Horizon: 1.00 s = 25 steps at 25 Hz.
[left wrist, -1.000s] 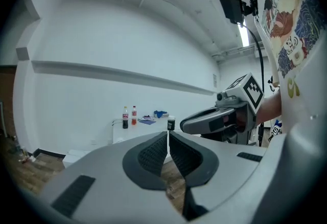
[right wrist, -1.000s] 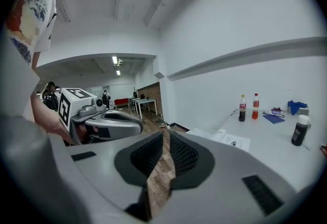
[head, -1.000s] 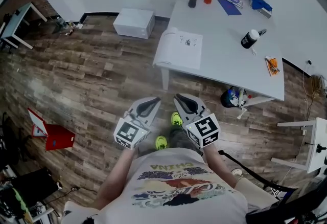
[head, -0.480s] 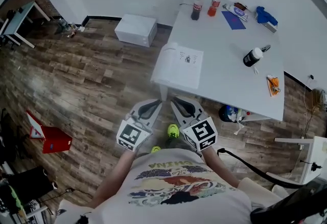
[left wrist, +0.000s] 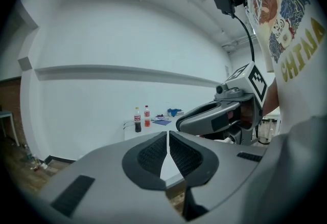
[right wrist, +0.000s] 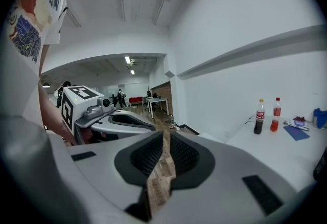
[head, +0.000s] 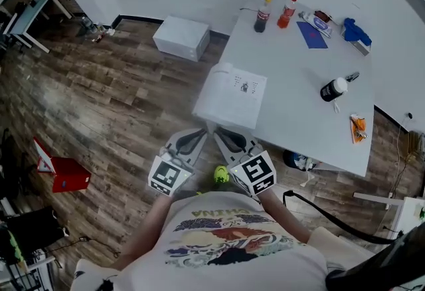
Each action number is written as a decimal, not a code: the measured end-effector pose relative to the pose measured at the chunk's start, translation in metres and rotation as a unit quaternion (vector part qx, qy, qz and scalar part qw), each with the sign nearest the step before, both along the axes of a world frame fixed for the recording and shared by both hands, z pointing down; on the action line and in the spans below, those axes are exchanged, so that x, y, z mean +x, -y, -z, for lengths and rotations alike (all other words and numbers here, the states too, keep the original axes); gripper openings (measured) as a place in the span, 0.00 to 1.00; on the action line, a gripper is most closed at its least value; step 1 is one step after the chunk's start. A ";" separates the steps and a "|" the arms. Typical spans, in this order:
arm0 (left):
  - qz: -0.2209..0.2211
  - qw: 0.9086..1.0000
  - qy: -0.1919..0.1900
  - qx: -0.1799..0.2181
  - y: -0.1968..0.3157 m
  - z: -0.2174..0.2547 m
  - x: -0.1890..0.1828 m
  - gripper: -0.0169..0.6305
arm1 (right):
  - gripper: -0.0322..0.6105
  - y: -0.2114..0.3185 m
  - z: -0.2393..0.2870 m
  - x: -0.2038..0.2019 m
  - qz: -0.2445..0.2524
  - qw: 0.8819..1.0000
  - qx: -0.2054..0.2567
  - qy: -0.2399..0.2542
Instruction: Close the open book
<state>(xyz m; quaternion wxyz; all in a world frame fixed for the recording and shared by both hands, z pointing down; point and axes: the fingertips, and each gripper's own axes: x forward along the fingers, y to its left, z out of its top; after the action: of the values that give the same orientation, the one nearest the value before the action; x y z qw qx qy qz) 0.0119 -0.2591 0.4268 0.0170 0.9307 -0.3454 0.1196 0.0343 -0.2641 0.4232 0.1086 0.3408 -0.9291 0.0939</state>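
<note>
The open book [head: 234, 94] lies flat, pages up, at the white counter's [head: 299, 84] near left corner, widest along the near edge. Left tool [head: 197, 132] and right tool [head: 219, 133], both closed and empty, point toward it.

Only "CHINA" is legible, in yellow letters on the person's T-shirt [left wrist: 301, 49].

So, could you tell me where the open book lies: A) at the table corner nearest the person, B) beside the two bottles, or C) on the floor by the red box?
A: the open book lies at the white table's near corner, far from the bottles at the other end.
</note>
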 end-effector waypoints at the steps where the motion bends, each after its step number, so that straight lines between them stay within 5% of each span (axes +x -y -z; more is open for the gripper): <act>1: 0.004 1.000 0.001 0.000 0.004 -0.002 0.000 0.05 | 0.11 0.003 -0.002 0.000 0.006 1.000 0.000 0.000; 10: -0.023 0.999 0.046 0.009 0.031 -0.022 0.000 0.05 | 0.11 0.039 -0.028 -0.001 0.021 0.999 -0.027 -0.018; 25: -0.042 0.998 0.045 -0.019 0.070 -0.087 -0.036 0.11 | 0.11 0.079 -0.086 -0.031 -0.022 0.998 -0.056 -0.037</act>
<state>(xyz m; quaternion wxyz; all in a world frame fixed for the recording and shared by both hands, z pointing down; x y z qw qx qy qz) -0.0237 -0.3293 0.5134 0.0144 0.9374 -0.3044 0.1688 0.0031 -0.3432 0.5094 0.1595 0.3578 -0.9100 0.1356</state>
